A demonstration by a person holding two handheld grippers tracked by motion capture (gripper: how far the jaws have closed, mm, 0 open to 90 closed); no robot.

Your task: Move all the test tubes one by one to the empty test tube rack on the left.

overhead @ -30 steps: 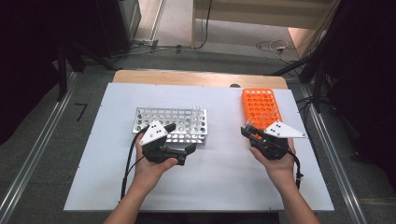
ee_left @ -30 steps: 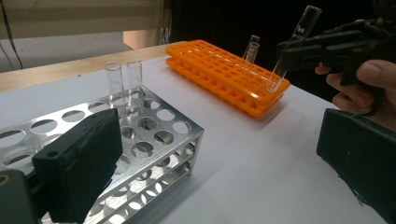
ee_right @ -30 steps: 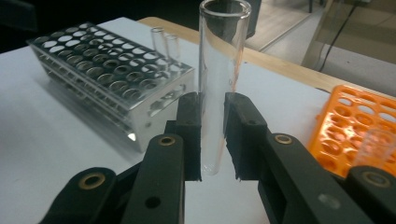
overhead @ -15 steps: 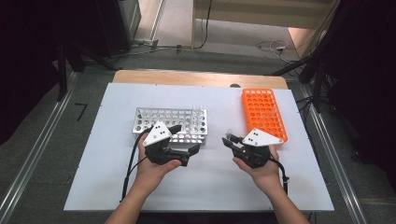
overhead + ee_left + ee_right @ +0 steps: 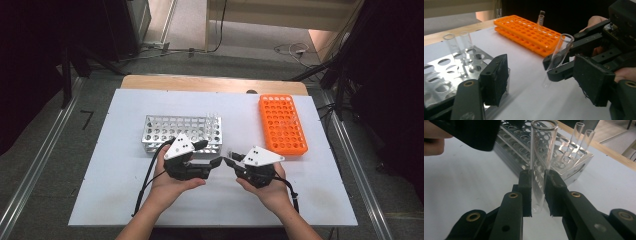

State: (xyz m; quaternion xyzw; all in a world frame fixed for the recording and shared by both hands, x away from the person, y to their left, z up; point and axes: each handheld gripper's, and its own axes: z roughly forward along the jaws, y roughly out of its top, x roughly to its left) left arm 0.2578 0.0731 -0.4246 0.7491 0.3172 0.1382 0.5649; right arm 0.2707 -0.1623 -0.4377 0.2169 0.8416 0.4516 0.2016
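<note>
My right gripper (image 5: 538, 178) is shut on a clear glass test tube (image 5: 541, 157), held upright just above the white table. In the high view this right gripper (image 5: 229, 160) points left, tip to tip with my left gripper (image 5: 209, 154). In the left gripper view the tube (image 5: 557, 56) stands ahead of my left gripper (image 5: 541, 72), roughly in line with the gap between its jaws. Those jaws have just been closing, but the pads (image 5: 495, 77) do not touch the tube.
A silver metal rack (image 5: 172, 131) lies just beyond my left hand, with two empty tubes (image 5: 212, 119) in its far right corner. An orange rack (image 5: 282, 122) lies at the right and carries two tubes (image 5: 540, 18). The white board's front edge (image 5: 210, 222) is near.
My right gripper has moved left from beside the orange rack, carrying the tube up to the left gripper's tips. The left gripper stayed in place and its jaws narrowed.
</note>
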